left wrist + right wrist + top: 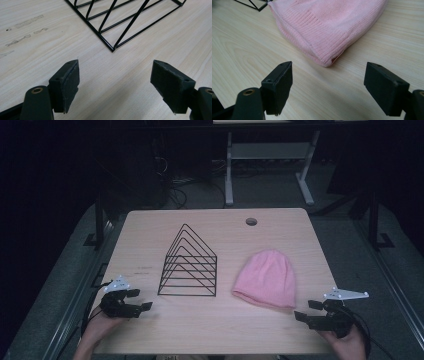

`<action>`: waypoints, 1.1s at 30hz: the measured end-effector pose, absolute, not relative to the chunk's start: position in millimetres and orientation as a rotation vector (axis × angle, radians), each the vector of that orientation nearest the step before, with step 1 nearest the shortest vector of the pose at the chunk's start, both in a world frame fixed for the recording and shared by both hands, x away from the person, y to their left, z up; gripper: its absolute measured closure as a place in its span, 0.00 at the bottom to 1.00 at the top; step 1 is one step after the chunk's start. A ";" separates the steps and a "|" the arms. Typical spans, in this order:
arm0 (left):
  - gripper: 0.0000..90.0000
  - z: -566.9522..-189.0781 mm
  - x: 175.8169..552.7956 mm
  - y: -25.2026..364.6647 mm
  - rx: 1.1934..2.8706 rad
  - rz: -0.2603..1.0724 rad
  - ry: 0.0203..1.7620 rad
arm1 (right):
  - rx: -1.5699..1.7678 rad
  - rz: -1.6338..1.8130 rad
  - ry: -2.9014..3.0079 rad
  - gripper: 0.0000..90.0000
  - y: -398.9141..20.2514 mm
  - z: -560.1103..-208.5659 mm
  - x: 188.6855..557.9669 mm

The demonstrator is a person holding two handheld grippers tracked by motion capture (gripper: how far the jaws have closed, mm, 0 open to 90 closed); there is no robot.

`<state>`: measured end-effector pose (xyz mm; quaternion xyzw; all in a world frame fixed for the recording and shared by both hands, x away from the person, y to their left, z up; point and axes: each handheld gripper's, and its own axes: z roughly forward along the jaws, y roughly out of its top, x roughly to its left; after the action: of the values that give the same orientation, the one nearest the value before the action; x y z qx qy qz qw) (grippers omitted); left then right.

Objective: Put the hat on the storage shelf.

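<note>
Pale wood table (210, 320), soft light floppy pink hat (266, 278) lying flat just ahead of wide-open, empty right gripper (314, 310) fingers (277, 87), best pinched at thick ribbed brim nearest them; left gripper (138, 299) fingers open too.

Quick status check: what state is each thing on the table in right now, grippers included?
Hat: lying flat on the table, untouched, brim toward the person.
Rack: upright on the table, nothing in it.
Left gripper: open, nothing held, just short of the rack's near corner.
Right gripper: open, nothing held, just short of the hat's brim.
</note>
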<state>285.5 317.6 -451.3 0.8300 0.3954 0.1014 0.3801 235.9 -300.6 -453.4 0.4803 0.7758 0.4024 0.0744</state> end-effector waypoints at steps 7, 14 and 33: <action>0.26 -450.6 283.9 318.6 2.130 0.260 0.997 | 1.444 1.217 2.335 0.25 -300.1 -454.0 236.5; 0.26 -450.6 282.0 318.3 2.123 0.259 0.992 | 1.421 1.220 2.329 0.24 -298.1 -451.2 238.5; 0.26 -449.4 282.3 319.2 2.127 0.261 0.998 | 1.441 1.227 2.354 0.22 -305.7 -430.6 286.3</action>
<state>282.3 319.2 -449.4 0.8326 0.3908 0.1021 0.3789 286.3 -305.7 -430.6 0.4763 0.7779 0.4054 0.0605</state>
